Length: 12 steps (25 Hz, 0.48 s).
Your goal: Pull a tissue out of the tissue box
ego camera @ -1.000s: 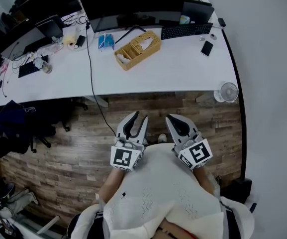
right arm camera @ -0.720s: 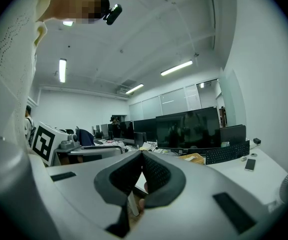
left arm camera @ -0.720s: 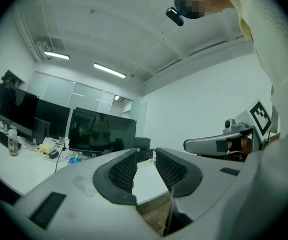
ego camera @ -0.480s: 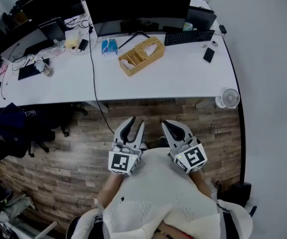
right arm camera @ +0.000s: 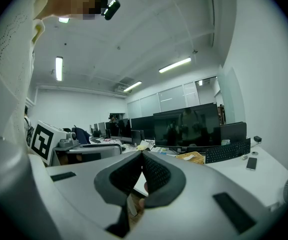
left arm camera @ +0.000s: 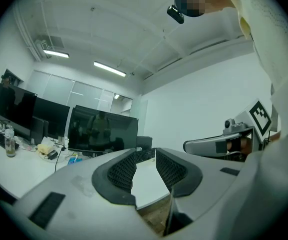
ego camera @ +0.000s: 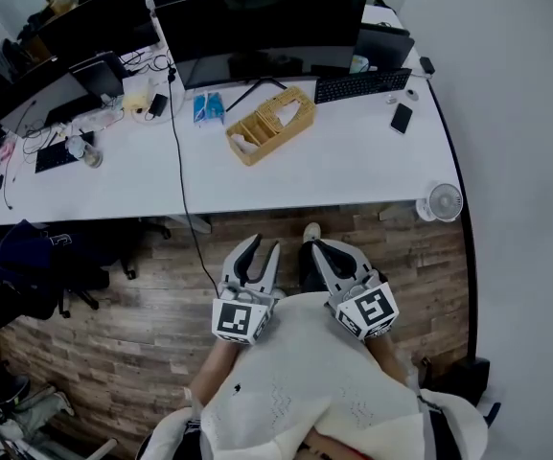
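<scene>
The tissue box [ego camera: 269, 123] is a woven wicker holder with white tissue showing at its slot, lying at an angle on the white desk [ego camera: 353, 151] in front of a monitor. It also shows small in the right gripper view as the tan tissue box [right arm camera: 193, 157]. Both grippers are held low against my body, well short of the desk and over the wooden floor. My left gripper [ego camera: 261, 250] is open, and the left gripper [left arm camera: 144, 154] has nothing between its pads. My right gripper [ego camera: 318, 248] is shut, and the right gripper [right arm camera: 142, 153] has its tips touching and holds nothing.
On the desk are a large monitor [ego camera: 257, 22], a keyboard [ego camera: 360, 84], a phone [ego camera: 402, 118], a blue packet [ego camera: 207, 108] and a hanging cable [ego camera: 175, 142]. A small fan [ego camera: 444, 202] sits by the desk's right end. A dark chair with bags [ego camera: 22, 252] stands at the left.
The view has shifted and the desk sits slightly lower in the frame. Both grippers stay low by my body, in the same states. A shoe now shows on the floor ahead.
</scene>
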### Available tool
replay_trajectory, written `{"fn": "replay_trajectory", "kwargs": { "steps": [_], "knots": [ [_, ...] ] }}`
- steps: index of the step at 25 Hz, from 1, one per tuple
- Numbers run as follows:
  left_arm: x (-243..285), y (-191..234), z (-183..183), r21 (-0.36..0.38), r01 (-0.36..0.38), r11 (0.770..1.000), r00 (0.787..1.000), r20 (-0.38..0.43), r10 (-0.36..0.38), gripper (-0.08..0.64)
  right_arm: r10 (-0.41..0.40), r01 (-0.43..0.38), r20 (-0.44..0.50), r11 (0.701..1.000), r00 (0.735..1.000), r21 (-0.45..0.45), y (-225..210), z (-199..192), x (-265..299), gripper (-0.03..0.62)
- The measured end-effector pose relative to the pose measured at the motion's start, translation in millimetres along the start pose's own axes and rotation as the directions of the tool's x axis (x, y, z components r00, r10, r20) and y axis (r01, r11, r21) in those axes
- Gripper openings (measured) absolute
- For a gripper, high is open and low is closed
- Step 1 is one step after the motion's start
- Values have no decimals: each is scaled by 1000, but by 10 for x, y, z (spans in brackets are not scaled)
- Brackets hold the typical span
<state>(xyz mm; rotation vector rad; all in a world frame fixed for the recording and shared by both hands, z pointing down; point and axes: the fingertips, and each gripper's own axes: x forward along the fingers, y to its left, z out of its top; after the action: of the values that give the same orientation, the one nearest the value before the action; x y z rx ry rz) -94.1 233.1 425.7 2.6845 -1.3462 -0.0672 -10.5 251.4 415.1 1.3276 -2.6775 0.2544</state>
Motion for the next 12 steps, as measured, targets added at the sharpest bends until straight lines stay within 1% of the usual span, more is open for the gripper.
{"fn": "replay_trajectory", "kwargs": {
  "steps": [6, 12],
  "knots": [
    [346, 138, 11, 5, -13, 1000, 1000, -8, 13, 115, 0, 0, 1, 1000, 1000, 10, -346, 72, 234, 2],
    [795, 308, 37, 9, -33, 999, 999, -18, 33, 116, 25, -25, 7, 1000, 1000, 13, -748, 177, 546, 2]
  ]
}}
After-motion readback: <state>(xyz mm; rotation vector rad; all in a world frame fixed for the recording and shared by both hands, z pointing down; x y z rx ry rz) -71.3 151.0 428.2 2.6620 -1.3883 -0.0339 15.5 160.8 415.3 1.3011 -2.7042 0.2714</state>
